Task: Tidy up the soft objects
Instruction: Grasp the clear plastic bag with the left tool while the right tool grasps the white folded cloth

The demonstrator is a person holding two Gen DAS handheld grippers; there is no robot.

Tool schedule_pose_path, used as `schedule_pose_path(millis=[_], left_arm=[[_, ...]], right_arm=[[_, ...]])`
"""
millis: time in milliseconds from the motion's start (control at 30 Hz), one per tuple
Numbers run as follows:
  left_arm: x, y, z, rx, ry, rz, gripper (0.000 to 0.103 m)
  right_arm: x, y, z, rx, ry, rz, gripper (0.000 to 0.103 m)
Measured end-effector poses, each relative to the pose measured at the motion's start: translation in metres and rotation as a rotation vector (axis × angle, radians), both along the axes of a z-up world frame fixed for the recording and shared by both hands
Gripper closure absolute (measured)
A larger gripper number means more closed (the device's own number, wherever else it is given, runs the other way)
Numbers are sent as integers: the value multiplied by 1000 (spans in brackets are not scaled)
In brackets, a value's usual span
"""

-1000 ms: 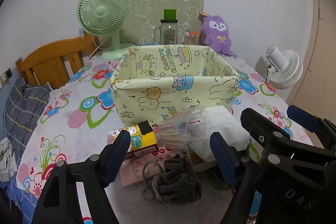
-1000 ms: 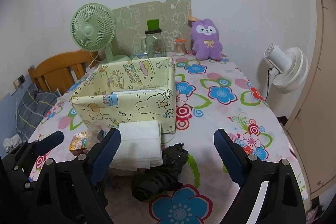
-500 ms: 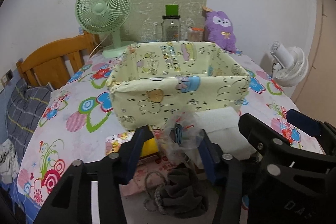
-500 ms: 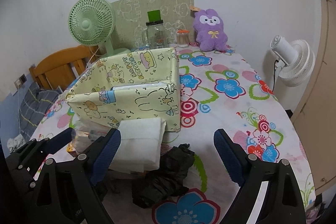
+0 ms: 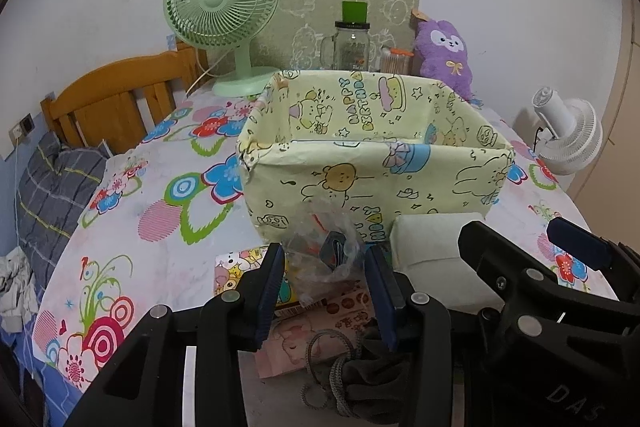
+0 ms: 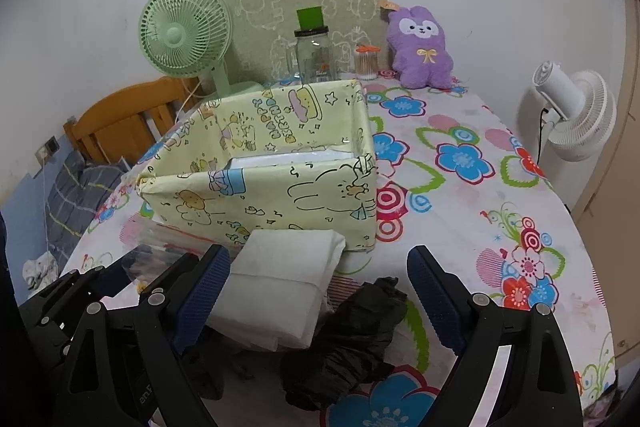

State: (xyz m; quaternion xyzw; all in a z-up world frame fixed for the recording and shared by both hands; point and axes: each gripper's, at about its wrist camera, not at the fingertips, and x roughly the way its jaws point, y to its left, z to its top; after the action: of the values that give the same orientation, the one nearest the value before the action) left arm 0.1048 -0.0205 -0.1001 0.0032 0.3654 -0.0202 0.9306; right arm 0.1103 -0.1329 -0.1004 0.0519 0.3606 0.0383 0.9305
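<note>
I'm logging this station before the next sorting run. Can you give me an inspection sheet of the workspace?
Surface: flowered tablecloth, covered table.
Job's things: yellow fabric box; clear plastic bag; white folded pack; black bag; grey drawstring pouch.
Clutter: green fan, glass jar, purple plush.
Grippers: left gripper closed on the plastic bag; right gripper open.
Cables: fan cords only.
Surroundings: white fan, wooden headboard.

A clear bag (image 5: 324, 259) sat between the left gripper's (image 5: 325, 285) fingers, the box (image 5: 372, 183) just beyond it. A folded pad (image 6: 280, 287) lay left of the right gripper (image 6: 318, 297), a crumpled bag (image 6: 352, 331) beneath it.
</note>
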Motion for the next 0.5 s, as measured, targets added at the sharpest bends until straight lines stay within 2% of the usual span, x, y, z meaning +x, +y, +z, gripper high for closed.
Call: schedule_pose_path(millis=[233, 433, 500], left_arm=[[3, -1, -7, -8, 28, -15, 60], [7, -3, -11, -6, 46, -20, 69], [7, -4, -12, -3, 44, -25, 72]], right_arm=[[8, 7, -8, -17, 31, 10, 12], [15, 12, -15, -10, 54, 26, 26], [16, 15, -17, -10, 63, 31, 38]])
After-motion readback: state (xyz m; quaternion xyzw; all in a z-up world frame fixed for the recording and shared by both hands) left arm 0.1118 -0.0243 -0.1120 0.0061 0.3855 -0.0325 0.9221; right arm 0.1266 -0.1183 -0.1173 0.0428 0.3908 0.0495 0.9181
